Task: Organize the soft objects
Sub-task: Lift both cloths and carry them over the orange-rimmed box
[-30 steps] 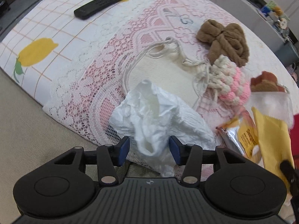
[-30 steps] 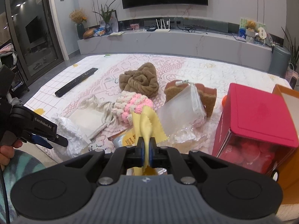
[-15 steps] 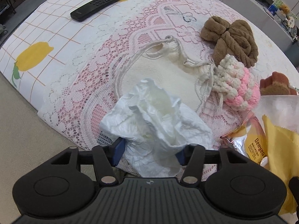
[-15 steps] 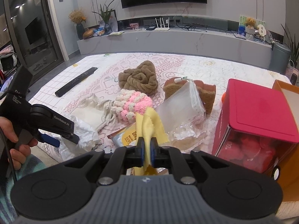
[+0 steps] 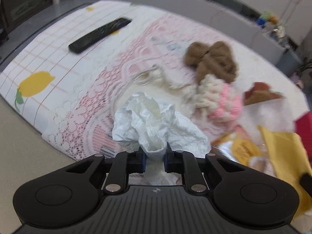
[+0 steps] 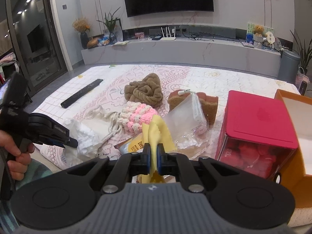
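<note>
Left gripper (image 5: 155, 157) is pinching the crumpled white bag (image 5: 154, 124) at the table's (image 5: 58, 74) near edge, while right gripper (image 6: 153, 157) is clamping a limp yellow cloth (image 6: 156, 130); both look light, soft, best held by a bunched fold.

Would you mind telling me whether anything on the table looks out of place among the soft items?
Yes: a black remote control lies at the far left of the tablecloth, and a snack packet sits beside the yellow cloth. Neither is soft like the brown towel nearby.
</note>
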